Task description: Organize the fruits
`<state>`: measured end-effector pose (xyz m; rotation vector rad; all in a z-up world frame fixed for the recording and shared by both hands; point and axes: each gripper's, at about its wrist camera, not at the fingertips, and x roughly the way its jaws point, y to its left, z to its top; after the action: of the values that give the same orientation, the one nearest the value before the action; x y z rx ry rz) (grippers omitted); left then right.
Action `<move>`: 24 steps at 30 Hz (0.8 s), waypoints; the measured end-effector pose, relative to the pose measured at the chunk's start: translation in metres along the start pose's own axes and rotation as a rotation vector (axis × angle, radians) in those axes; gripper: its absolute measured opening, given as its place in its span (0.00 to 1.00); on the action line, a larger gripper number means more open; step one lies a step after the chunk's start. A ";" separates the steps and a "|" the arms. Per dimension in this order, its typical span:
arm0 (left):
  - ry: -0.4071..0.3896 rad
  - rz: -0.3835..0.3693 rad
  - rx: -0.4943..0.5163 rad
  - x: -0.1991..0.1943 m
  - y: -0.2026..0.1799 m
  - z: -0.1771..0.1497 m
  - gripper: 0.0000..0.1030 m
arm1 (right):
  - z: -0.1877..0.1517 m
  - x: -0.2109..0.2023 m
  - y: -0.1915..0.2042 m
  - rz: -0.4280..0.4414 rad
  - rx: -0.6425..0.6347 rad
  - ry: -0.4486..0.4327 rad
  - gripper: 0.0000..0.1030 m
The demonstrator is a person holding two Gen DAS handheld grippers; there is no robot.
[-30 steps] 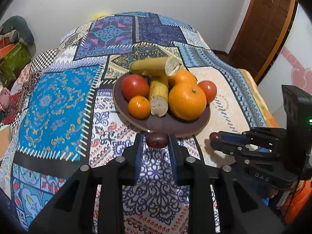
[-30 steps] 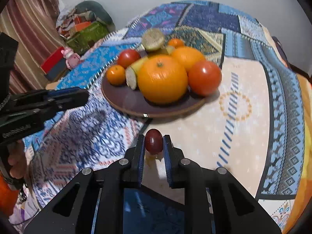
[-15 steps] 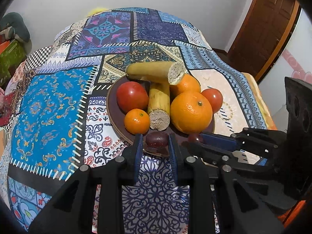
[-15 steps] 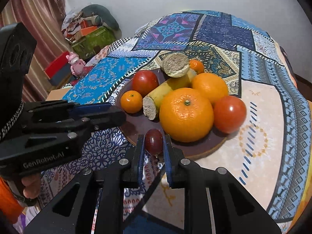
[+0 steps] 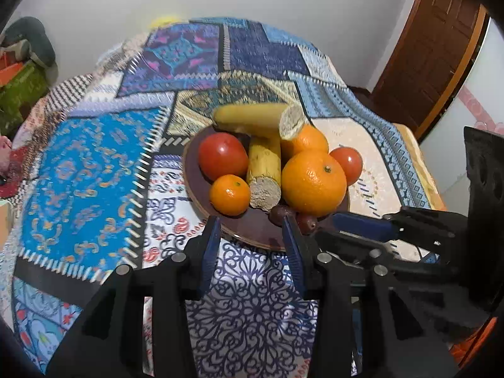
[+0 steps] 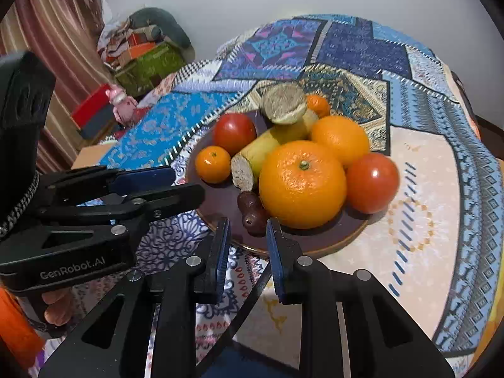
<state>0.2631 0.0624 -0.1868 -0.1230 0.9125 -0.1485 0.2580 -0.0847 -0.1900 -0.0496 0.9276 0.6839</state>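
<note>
Hidden, cropped and smeared parts around the fruit plate

Far dark fruit point(image 5: 281, 213) half covered by the left gripper's point(image 5: 250, 225) right finger, near one point(image 5: 307, 222) partly behind it too. Rear small orange point(image 6: 318, 105) mostly tucked behind the upper banana piece point(image 6: 285, 103). Plate point(image 5: 252, 236) largely buried under fruit, near rim crossed by fingers. Patchwork cloth point(image 5: 195, 50) smeared by motion at the far side. Pile of belongings point(image 6: 148, 47) too blurred to sort out. Right gripper's point(image 6: 247, 234) body cut off at the bottom edge.
</note>
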 end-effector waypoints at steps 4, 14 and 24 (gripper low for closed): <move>-0.094 0.040 0.020 -0.038 -0.007 -0.002 0.39 | 0.003 -0.039 0.003 -0.021 0.006 -0.081 0.21; -0.431 0.067 0.057 -0.183 -0.047 -0.006 0.39 | 0.006 -0.176 0.033 -0.072 -0.016 -0.384 0.22; -0.659 0.067 0.085 -0.292 -0.085 -0.038 0.49 | -0.026 -0.277 0.084 -0.092 -0.069 -0.638 0.39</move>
<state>0.0506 0.0301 0.0321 -0.0548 0.2526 -0.0748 0.0796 -0.1710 0.0220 0.0628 0.2868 0.5925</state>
